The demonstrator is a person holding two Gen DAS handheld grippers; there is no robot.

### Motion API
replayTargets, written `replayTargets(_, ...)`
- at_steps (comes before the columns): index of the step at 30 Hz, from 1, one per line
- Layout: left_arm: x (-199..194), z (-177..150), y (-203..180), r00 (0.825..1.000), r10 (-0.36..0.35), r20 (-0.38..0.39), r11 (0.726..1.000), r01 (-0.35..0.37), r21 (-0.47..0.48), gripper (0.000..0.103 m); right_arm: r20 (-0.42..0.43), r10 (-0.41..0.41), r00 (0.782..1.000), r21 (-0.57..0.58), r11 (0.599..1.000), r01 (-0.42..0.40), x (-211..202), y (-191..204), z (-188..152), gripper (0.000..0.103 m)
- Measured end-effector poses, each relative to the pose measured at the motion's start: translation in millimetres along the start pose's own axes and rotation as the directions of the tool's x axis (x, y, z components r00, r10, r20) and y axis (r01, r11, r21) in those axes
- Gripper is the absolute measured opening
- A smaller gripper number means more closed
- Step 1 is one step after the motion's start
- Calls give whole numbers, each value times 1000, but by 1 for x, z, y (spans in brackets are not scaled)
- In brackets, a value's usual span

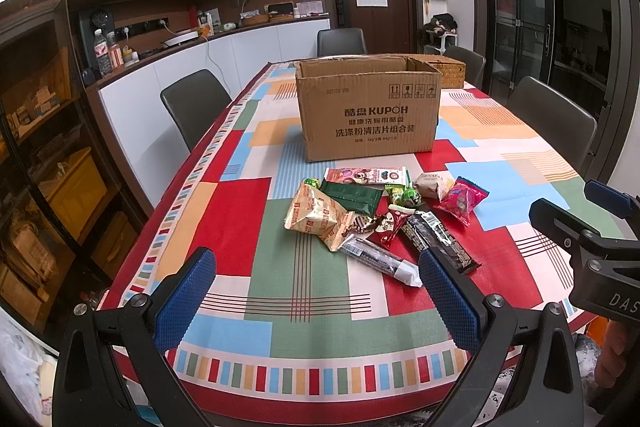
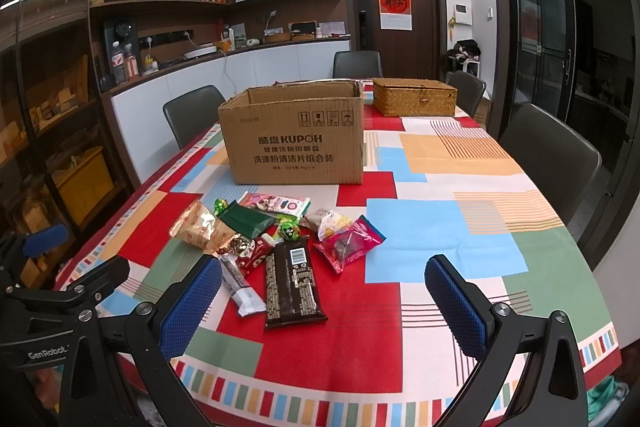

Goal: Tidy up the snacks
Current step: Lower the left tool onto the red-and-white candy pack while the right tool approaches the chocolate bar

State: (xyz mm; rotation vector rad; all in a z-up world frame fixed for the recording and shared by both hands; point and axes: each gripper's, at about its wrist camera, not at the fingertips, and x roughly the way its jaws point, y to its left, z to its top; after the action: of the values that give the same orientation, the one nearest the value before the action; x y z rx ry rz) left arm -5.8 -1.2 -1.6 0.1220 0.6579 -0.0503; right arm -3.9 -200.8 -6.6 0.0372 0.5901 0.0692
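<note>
Several wrapped snacks lie in a loose pile on the patterned tablecloth (image 1: pixel 308 291) in front of an open cardboard box (image 1: pixel 368 111), also in the right wrist view (image 2: pixel 294 143). The pile holds a gold bag (image 1: pixel 316 213), a dark green pouch (image 1: pixel 352 197), a pink packet (image 1: pixel 460 201), a dark bar (image 2: pixel 292 279) and a silver-ended bar (image 1: pixel 380 261). My left gripper (image 1: pixel 316 291) is open and empty, above the table just short of the pile. My right gripper (image 2: pixel 324 299) is open and empty, with the dark bar between its fingers' line of sight.
A woven lidded basket (image 2: pixel 414 97) stands behind the box at the far right. Grey chairs (image 1: pixel 196 103) ring the table. A counter with bottles runs along the left wall. The right gripper's body (image 1: pixel 592 247) shows at the left view's right edge.
</note>
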Motion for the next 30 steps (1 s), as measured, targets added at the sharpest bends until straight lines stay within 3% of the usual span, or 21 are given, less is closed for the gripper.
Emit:
replayTargets(12, 14, 2, 10, 998, -49, -32, 999, 48, -11, 103, -50, 3, 999, -29, 1000, -4, 12, 8, -1, 103)
replayTargets(16, 20, 2, 12, 997, -75, -8, 997, 75, 33, 102, -79, 11, 997, -58, 998, -16, 21, 13, 1, 103)
replayTargets(24, 42, 9, 8, 984, -178, 12, 975, 175, 133, 79, -181, 47, 982, -114, 991, -69, 60, 24, 3, 102)
replayTargets(30, 68, 13, -1, 975, -224, -5, 949, 219, 228, 61, -245, 56, 968, -147, 985, -95, 91, 29, 1, 85)
